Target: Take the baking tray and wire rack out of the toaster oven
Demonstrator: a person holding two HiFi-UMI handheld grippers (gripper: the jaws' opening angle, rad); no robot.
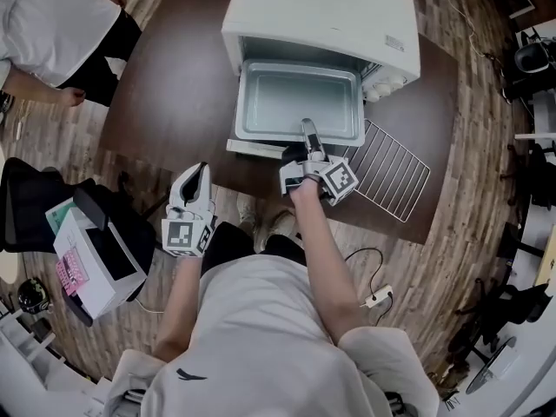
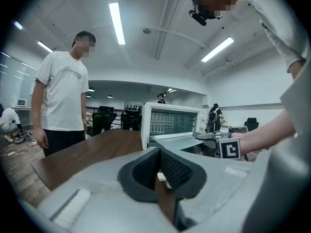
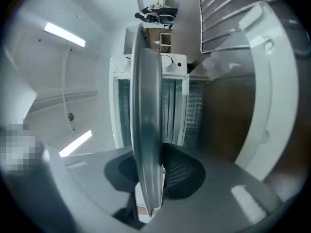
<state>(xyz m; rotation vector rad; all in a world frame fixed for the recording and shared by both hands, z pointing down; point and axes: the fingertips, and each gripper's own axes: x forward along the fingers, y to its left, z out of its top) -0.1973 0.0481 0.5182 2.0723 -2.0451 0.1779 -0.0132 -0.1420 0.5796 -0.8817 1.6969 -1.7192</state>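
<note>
The baking tray (image 1: 300, 98) is seen drawn mostly out of the white toaster oven (image 1: 321, 11). It lies level over the dropped-open door (image 1: 252, 148), with its back edge at the oven mouth. The tray's front rim is grasped by the right gripper (image 1: 308, 142). In the right gripper view the rim is shown edge-on, running between the two pads (image 3: 177, 171) and pinched there, with the oven's open front seen straight behind it. The wire rack (image 1: 391, 176) is already out, laid flat on the dark wooden table (image 1: 174, 94) just right of the oven door, apart from the tray. The left gripper (image 1: 198, 176) is held near the table's near edge, left of the oven and well apart from tray and rack. It is pointed across the tabletop toward the oven. Its jaws are clenched together, with nothing caught between them. A person in a white shirt (image 2: 63, 96) is seen standing at the table's far left side, not touching anything on it. A white box (image 1: 91, 259) is seen on the floor to the left. A cable with a plug block (image 1: 378, 298) lies on the floor to the right.
</note>
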